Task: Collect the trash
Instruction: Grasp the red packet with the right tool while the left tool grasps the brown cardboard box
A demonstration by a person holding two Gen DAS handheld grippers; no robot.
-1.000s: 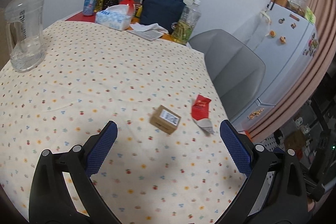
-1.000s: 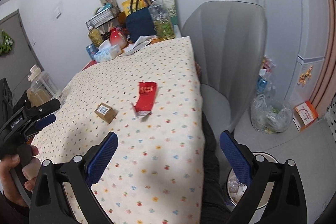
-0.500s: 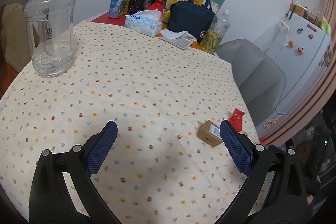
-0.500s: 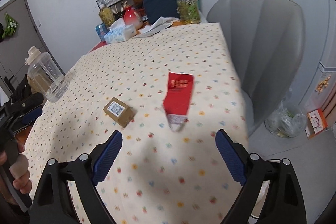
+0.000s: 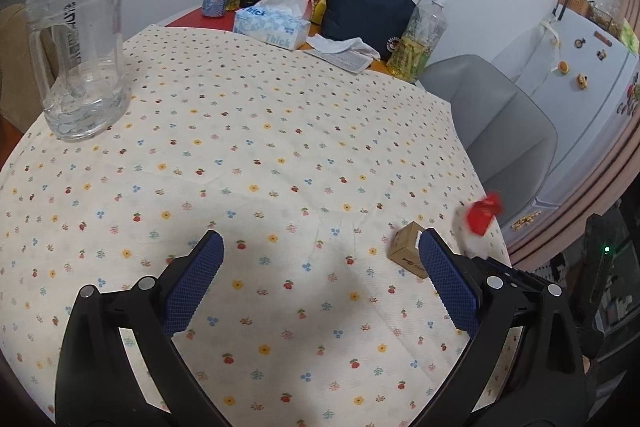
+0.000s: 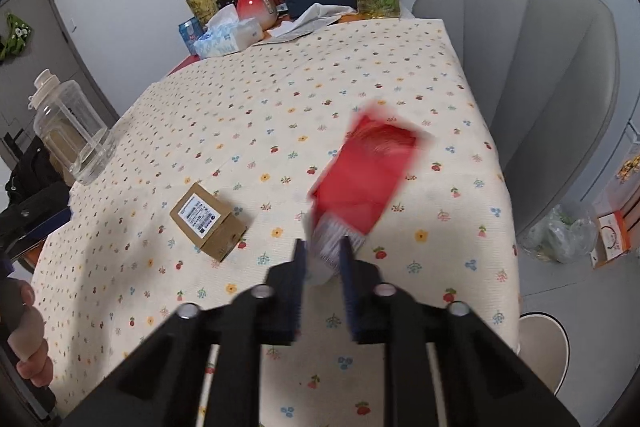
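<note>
right gripper (image 6: pixel 323 254): clenched on the near end of the wrapper
wrapper (image 6: pixel 370 173): red, blurred, just right of the box, over the tablecloth (image 6: pixel 360 75)
box (image 6: pixel 208 221): brown, flat on the tablecloth
left gripper (image 5: pixel 320 247): released, nothing between its fingers, just left of the box

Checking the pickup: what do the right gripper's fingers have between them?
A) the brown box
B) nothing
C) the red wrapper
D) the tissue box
C: in the right wrist view the right gripper is shut on the near end of the red wrapper, while the brown box lies apart on the cloth to its left.
</note>
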